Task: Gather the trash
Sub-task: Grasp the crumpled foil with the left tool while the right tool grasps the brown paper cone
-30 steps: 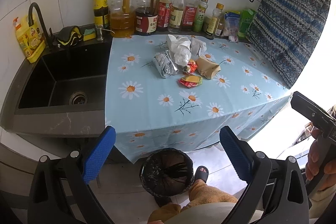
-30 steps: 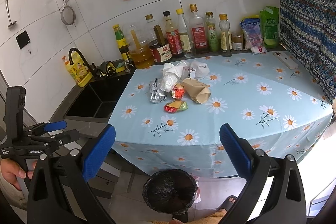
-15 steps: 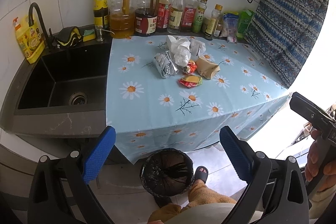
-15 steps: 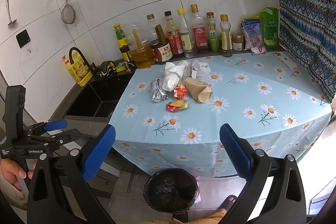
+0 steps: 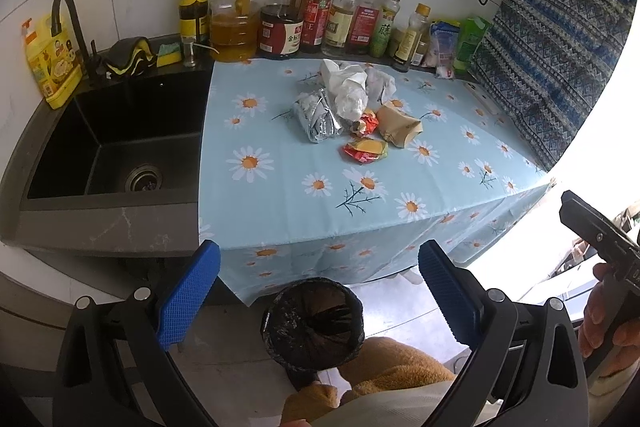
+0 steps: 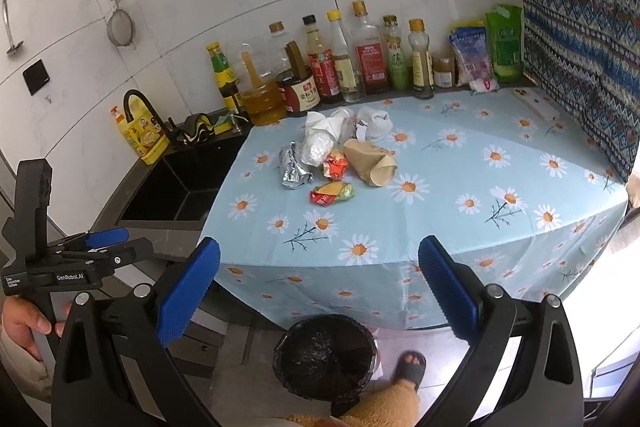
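A pile of trash lies mid-table on the daisy cloth: a silver foil bag [image 5: 318, 119] [image 6: 294, 169], white crumpled paper [image 5: 348, 87] [image 6: 320, 137], a brown paper cup [image 5: 398, 129] [image 6: 370, 163], a red-yellow wrapper [image 5: 366, 151] [image 6: 332, 193] and a small red wrapper [image 5: 368, 125]. A bin with a black liner [image 5: 314, 325] [image 6: 326, 355] stands on the floor under the table's front edge. My left gripper [image 5: 320, 291] and my right gripper [image 6: 320, 291] both hang open and empty above the bin, well short of the pile.
Several sauce and oil bottles [image 5: 320, 19] line the back wall. A black sink [image 5: 116, 143] with a faucet [image 5: 70, 23] lies left. A patterned cloth [image 5: 560, 67] hangs at the right. A person's slippered foot [image 6: 410, 367] is beside the bin.
Both grippers have crept slightly forward and up toward the table. Nothing was taken hold of, and the trash has not moved.
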`<state>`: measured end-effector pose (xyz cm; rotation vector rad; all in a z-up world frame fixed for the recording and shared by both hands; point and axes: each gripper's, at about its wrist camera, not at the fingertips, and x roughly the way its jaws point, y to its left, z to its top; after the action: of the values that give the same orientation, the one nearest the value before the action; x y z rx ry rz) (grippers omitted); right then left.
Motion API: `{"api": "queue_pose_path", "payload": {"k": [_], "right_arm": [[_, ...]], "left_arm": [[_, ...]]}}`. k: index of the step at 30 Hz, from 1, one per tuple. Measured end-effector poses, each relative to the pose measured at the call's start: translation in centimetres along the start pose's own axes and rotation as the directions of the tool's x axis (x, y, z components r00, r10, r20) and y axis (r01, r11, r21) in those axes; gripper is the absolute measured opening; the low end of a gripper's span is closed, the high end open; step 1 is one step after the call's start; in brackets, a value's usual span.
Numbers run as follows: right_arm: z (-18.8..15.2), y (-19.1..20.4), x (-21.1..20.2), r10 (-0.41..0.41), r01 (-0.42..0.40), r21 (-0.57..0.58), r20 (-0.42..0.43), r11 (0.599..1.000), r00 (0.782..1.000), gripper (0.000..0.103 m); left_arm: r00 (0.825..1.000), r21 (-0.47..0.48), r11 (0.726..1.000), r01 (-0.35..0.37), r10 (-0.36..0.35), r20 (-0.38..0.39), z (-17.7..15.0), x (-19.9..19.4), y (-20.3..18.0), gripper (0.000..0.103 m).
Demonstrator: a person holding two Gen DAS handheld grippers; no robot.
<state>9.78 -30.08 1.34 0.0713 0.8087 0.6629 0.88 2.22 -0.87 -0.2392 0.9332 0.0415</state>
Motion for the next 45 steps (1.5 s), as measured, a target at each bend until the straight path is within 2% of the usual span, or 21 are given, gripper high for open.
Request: {"api": "queue_pose_path", "payload": {"k": [9,13,17,20,27,30,36,41,45], "right_arm": [[2.0,-2.0,3.5,0.024,-0.025,-0.024,-0.047,0.999,0.999,0.098],[3.8,-3.5,6.8,0.033,-0.035,-0.03,-0.086,0.999,0.996,0.098],[5.1,-5.2,10.3,0.036,-0.041,-0.038,-0.13,0.998,0.991,0.098],[6.2,-6.9,13.2,0.057,-0.056,0.008,-0.184,0.998,0.981,0.098],[7.9,-8.7,18.8,0.061,-0.067,-0.014,-0.26,0.998,0.964,0.098],[8.6,-9.0,21.3,0.072,-0.084,-0.026,-0.305,0.996,0.949,0.098],[10.1,-9.5,24.9,0.074,-0.095,-0.046,-0.333,0.994,0.94,0.098],[10.7,-10.5,27.1,0.085,-0.108,-0.042,-0.36,0.993,0.929,0.096],[10.9,-11.2,28.5,0.103,-0.122,-0.022,-0.395,0.992,0.913,0.093]], "left_arm": [[1.0,-0.057,0.998,-0.007,0.006,-0.016,1.3,2.6,0.5,0.096],[1.0,-0.143,0.99,0.0,-0.004,-0.025,3.0,3.9,1.8,0.096],[0.998,-0.144,0.989,-0.038,0.03,-0.063,4.7,6.2,2.3,0.096],[0.996,-0.169,0.985,-0.04,0.025,-0.087,6.0,8.3,2.7,0.096],[0.991,-0.275,0.962,-0.004,-0.034,-0.131,7.9,13.0,4.5,0.096],[0.989,-0.302,0.952,0.058,-0.095,-0.111,9.0,15.0,5.1,0.096],[0.987,-0.337,0.938,0.078,-0.121,-0.108,11.9,19.2,6.1,0.096],[0.982,-0.332,0.938,0.097,-0.144,-0.12,13.8,22.2,6.1,0.096],[0.979,-0.352,0.93,0.105,-0.16,-0.131,14.6,24.2,6.3,0.096]]}}
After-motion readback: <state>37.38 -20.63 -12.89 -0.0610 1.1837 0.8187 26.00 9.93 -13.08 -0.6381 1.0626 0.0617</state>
